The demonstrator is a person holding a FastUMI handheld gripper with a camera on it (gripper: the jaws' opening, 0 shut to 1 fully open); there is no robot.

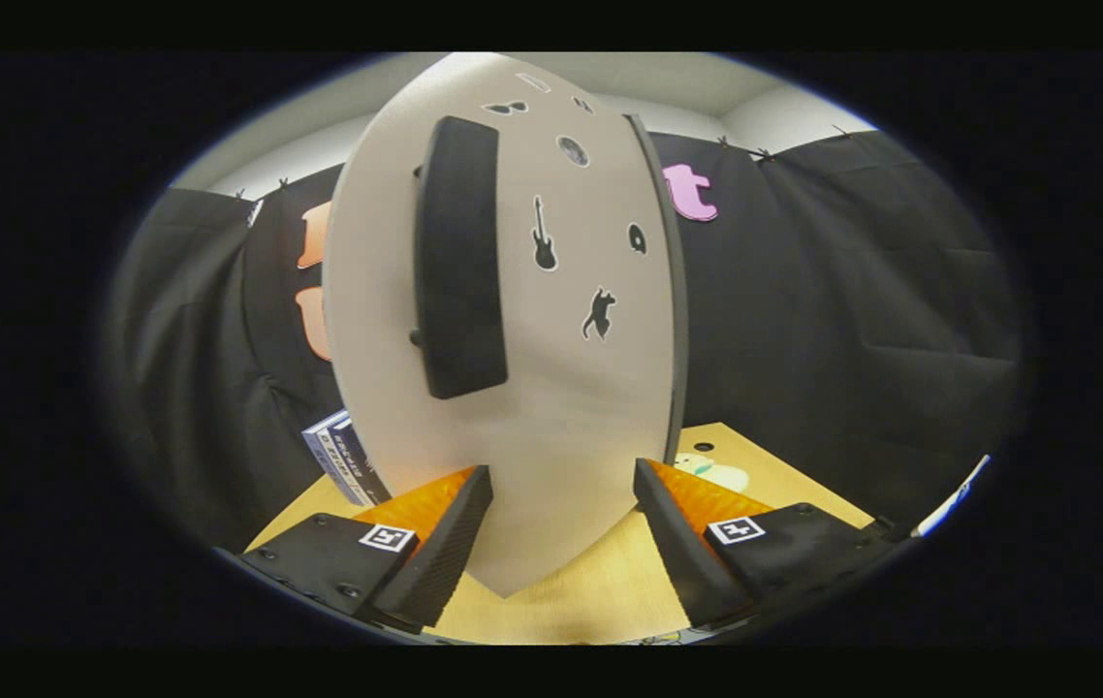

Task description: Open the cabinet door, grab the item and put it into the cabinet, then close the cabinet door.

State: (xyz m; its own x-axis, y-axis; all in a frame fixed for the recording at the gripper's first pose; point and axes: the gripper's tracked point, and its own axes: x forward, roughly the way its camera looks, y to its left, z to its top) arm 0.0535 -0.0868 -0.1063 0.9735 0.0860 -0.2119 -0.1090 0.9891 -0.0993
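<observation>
Dead centre of the frame, the cabinet door (551, 388) stands just ahead of the gripper (561, 528), whose jaws are spread wide, holding nothing. It looks like a stiff, light panel; its dark vertical handle (459, 257) is the natural hold. Lower left, a box (343, 465) rests on the counter (571, 601)

The cabinet door (551, 388) stands upright just ahead of my gripper (561, 509), a pale grey panel with small black stickers and a long black handle (459, 257) set vertically. My fingers are spread wide, and the door's lower part sits between them.
</observation>
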